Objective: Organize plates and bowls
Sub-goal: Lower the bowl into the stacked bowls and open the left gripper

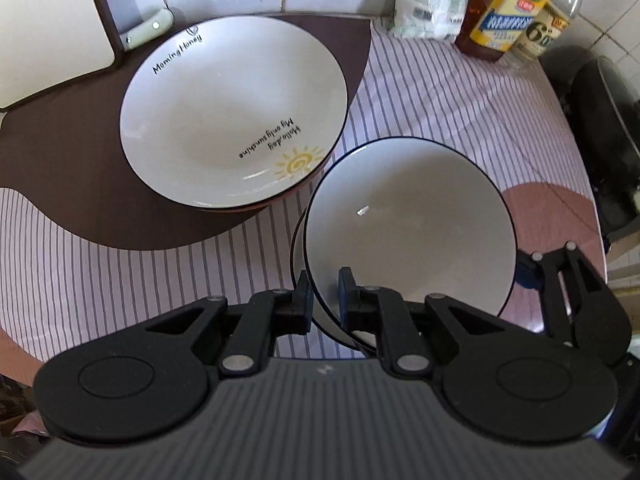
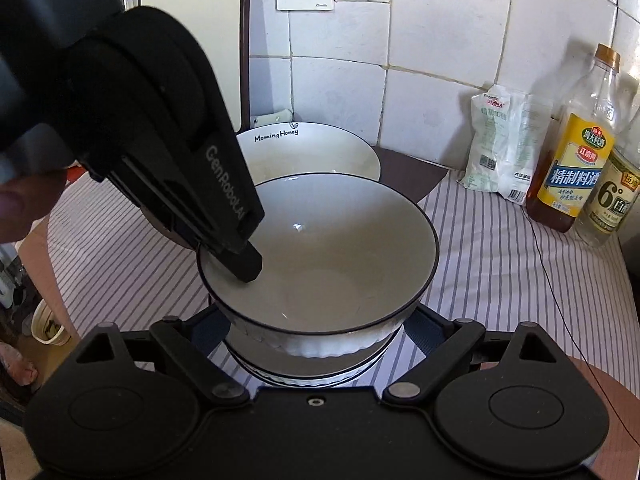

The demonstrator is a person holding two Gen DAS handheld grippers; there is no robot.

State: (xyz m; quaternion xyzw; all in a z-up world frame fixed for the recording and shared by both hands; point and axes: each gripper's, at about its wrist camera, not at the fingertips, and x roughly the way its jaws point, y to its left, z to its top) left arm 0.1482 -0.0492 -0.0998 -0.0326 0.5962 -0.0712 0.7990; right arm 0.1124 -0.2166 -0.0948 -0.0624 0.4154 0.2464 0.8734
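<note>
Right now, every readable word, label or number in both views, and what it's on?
"Morning Honey": far rim of the large plate.
"Hello day / My only sunshine", by a sun drawing: same plate's near wall, upside down in the left view.
"GenRobot.AI": left claw.
"精制料酒": yellow label of the cooking wine bottle.
"6°": vinegar bottle.
White bag: print too small to read.

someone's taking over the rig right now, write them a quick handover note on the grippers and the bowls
Left hand-held gripper: shut on the rim of the plain white dark-rimmed ceramic bowl, one finger inside, one outside.
Right hand-held gripper: open, fingers either side of the ribbed white bowl underneath, not clamping.
The plain bowl sits nested in the ribbed one on the striped tablecloth.
The white "Morning Honey" bowl sits behind on the dark brown mat.
Left: likely gather the bowls into one stack.
</note>
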